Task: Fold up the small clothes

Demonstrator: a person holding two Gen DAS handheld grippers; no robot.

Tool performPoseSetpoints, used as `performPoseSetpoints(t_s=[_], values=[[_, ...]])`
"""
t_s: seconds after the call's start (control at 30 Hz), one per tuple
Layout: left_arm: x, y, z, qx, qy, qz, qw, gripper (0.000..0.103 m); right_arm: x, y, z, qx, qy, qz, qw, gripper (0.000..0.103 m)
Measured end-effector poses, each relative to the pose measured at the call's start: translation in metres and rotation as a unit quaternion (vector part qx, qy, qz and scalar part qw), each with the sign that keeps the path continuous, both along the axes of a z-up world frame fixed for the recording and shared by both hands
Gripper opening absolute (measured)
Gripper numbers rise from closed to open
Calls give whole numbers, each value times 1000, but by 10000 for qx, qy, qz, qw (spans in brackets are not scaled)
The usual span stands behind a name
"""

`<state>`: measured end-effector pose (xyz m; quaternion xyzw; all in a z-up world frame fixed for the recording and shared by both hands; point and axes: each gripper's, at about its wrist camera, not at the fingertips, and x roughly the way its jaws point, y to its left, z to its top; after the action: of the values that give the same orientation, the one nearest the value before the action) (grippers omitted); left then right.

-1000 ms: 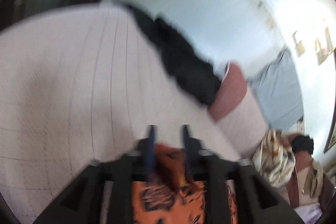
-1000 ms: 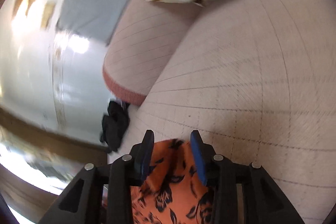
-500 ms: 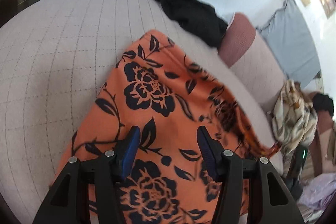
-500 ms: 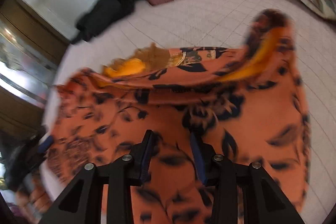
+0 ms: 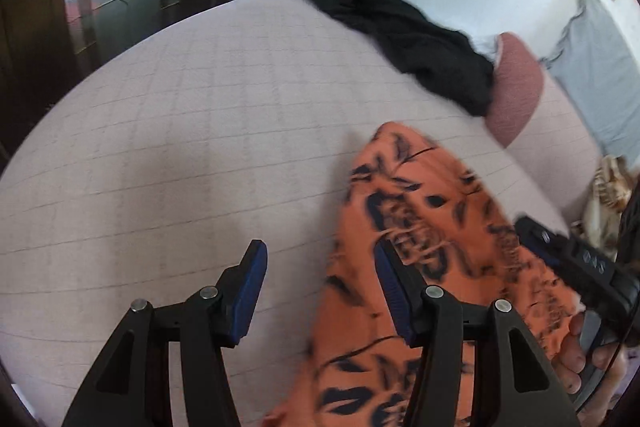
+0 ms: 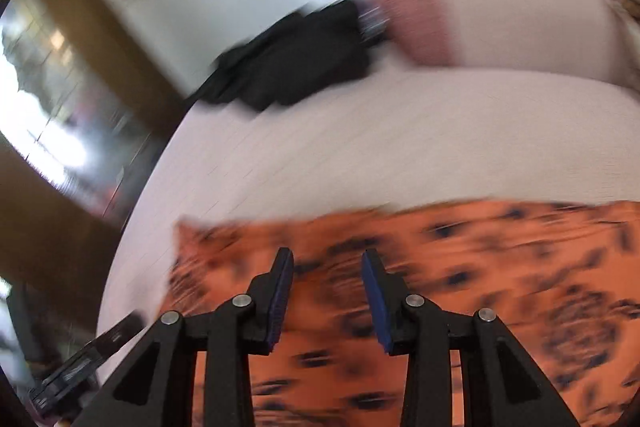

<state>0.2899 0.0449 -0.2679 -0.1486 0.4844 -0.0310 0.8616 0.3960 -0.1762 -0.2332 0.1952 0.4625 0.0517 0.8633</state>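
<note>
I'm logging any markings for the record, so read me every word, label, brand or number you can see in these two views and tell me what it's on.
No text reads with certainty.
Right gripper: small pale marks on its black body in the left wrist view, too small and skewed to read.
Left gripper: a faint mark on its body in the right wrist view, blurred.
Orange floral garment: only a black flower print, no words.
Black garment, bedcover: none.
</note>
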Motion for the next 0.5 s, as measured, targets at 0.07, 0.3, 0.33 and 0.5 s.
performPoseSetpoints(t_s=[0.07,0.3,0.33,0.5], values=[[0,-1,-8,185,218,-33,9996,57,15,34,-9,-47,35,229,9997,40],[7,-5,-17,462,503,-132,9976,57,77,76,-51,17,336,-87,9994,39],[8,-7,-13,493,402,-153,9979,57,81,74,-51,26,374,-161,9992,39],[3,-30,8,750,-143,-364,9964,57,48,45,-23,232,197,-296,9991,38]])
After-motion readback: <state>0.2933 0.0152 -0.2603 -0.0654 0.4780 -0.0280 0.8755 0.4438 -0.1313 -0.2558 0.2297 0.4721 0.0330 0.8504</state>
